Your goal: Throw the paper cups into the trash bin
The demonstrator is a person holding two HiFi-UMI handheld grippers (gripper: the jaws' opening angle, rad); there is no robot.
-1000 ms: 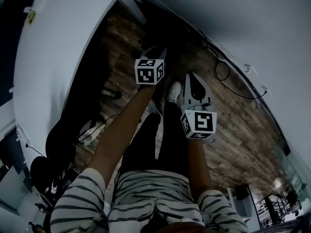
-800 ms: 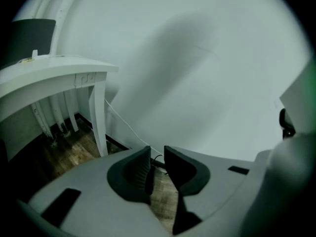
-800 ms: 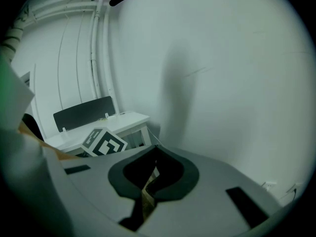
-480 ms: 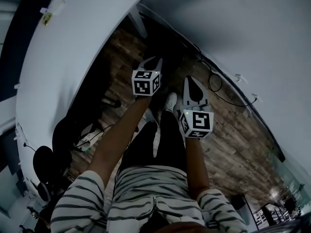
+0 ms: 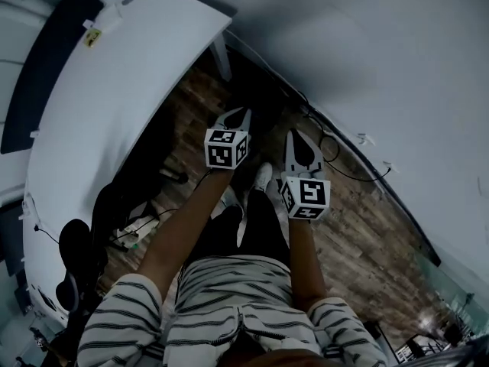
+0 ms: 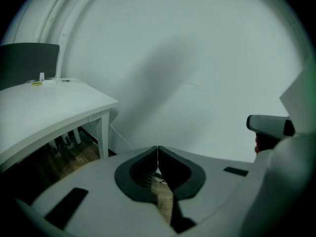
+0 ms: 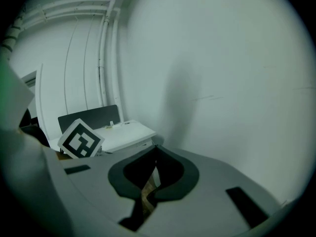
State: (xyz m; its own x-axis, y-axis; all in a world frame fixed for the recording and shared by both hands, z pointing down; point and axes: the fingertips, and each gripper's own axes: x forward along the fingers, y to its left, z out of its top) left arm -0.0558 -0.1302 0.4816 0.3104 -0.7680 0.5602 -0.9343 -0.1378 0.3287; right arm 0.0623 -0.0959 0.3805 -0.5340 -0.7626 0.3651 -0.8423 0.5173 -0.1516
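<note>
Both grippers are out in front over the wooden floor (image 5: pixel 359 228), and neither has anything in it. The left gripper (image 5: pixel 238 115) has just been closing its jaws, and they are now pressed tip to tip on nothing. The right gripper (image 5: pixel 298 140) is the same, jaws together and empty.

No paper cup and no trash bin shows in any view, so I can't say where they are. That looks like the first risk. Any reach from here would be a guess, and with the jaws closed they would knock a cup over instead of taking it. They need to spread before going near one.

Now the room to move. The white tabletop (image 5: pixel 114 113) curves along the person's left, and its edge and leg (image 5: pixel 221 58) are close to the left gripper. A swing that way could clip it. The wall (image 5: pixel 367 60) is ahead and to the right, so there is little room forward. Black cables (image 5: pixel 336 155) trail along its base near the shoes (image 5: pixel 263 176) and could catch a foot. The open room is the strip of floor between tabletop and wall, and straight up.
</note>
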